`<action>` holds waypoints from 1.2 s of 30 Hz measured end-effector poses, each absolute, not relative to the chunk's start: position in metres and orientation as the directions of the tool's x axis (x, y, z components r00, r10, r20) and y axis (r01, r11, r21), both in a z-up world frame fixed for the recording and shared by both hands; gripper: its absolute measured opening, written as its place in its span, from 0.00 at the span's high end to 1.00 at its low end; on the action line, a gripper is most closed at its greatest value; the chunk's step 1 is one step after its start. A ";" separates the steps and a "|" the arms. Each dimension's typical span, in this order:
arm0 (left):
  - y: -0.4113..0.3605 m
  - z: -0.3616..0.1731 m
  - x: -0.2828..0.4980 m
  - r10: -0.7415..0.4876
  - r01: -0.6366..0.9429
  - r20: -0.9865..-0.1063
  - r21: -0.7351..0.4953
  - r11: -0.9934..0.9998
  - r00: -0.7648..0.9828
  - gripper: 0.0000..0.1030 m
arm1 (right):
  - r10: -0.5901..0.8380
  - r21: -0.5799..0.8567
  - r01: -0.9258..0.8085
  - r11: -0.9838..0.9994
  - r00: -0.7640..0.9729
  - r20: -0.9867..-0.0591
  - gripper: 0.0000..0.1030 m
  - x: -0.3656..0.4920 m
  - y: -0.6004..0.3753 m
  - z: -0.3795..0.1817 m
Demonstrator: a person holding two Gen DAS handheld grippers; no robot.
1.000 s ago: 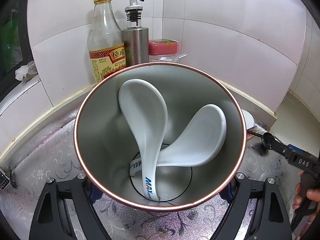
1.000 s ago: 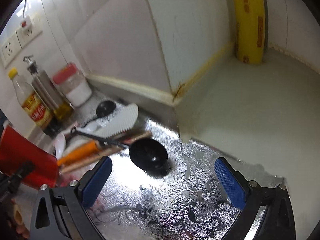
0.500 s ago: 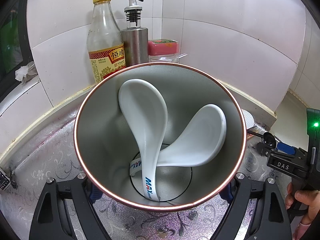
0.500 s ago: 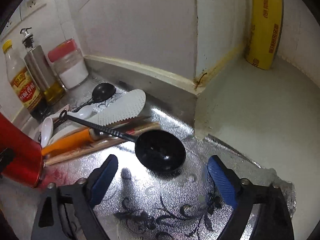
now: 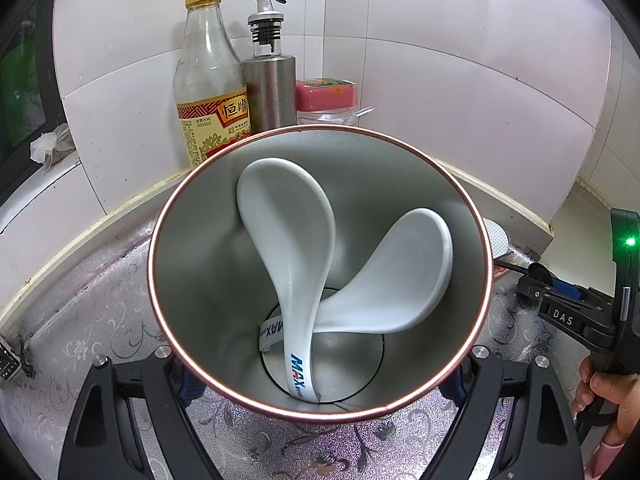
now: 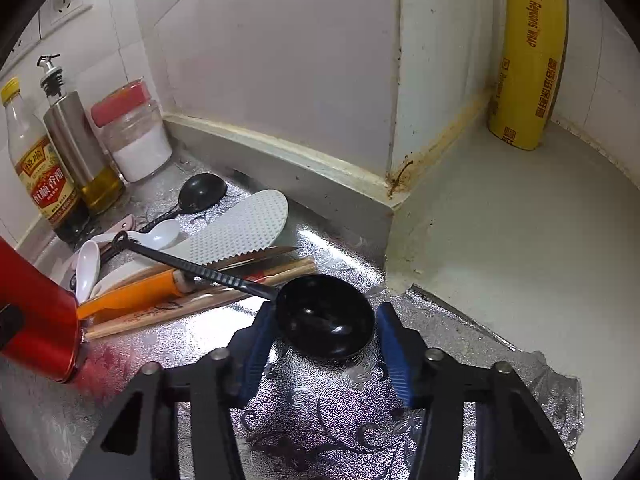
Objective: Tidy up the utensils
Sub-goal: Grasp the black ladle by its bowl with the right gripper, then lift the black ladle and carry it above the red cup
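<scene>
Black plastic ladle (image 6: 325, 315) sits between the right gripper's (image 6: 322, 343) parted fingers.
Light, stiff, slick bowl; left gripper (image 5: 320, 376) clamps the red canister (image 5: 320, 410).

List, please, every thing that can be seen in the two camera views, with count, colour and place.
holder cup: 1, red outside, grey inside; clamped in the left gripper
soup spoons in cup: 2, white; bowls up
loose soup spoons: 2, white; on the counter by the cup
large ladle: 1, black; bowl between the right jaws
small ladle: 1, black; near the wall
rice paddle: 1, white; beside the small ladle
knife: 1, orange handle; under the large ladle's handle
chopsticks: wooden, count unclear; under the knife
vinegar bottle: 1, clear, yellow cap; at wall
oil dispenser: 1, steel; at wall
jar: 1, red lid; at wall
wrap roll: 1, yellow; right corner
left gripper: black
right gripper: black, blue pads; open
</scene>
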State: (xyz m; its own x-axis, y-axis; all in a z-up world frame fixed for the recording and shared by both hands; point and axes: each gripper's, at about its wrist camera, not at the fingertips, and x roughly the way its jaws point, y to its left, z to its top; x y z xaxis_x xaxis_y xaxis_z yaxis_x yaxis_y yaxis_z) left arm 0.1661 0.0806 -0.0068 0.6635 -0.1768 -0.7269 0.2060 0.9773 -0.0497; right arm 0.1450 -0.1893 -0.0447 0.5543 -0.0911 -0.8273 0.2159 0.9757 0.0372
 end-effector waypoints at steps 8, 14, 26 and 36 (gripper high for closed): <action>0.080 -0.007 0.166 -0.176 0.205 -0.727 -0.049 0.977 0.664 0.13 | -0.090 0.034 0.202 0.979 0.572 -0.815 0.51 0.141 -0.190 -0.037; 0.080 -0.007 0.166 -0.176 0.205 -0.727 -0.049 0.977 0.664 0.13 | -0.109 0.012 0.194 0.981 0.603 -0.790 0.51 0.134 -0.187 -0.023; 0.080 -0.007 0.165 -0.176 0.204 -0.727 -0.050 0.978 0.664 0.13 | -0.109 -0.081 0.073 0.994 0.716 -0.689 0.51 0.119 -0.154 0.039; 0.079 -0.007 0.166 -0.176 0.204 -0.727 -0.050 0.978 0.663 0.13 | -0.058 -0.191 -0.070 0.979 0.805 -0.591 0.52 0.102 -0.119 0.103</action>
State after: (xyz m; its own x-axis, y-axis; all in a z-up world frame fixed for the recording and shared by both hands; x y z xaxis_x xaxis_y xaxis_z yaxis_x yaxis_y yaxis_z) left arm 0.1655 0.0793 -0.0071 0.6633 -0.1760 -0.7273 0.2041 0.9776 -0.0504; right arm 0.1024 -0.1194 0.1029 0.8046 -0.0577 -0.5910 -0.0700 0.9791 -0.1910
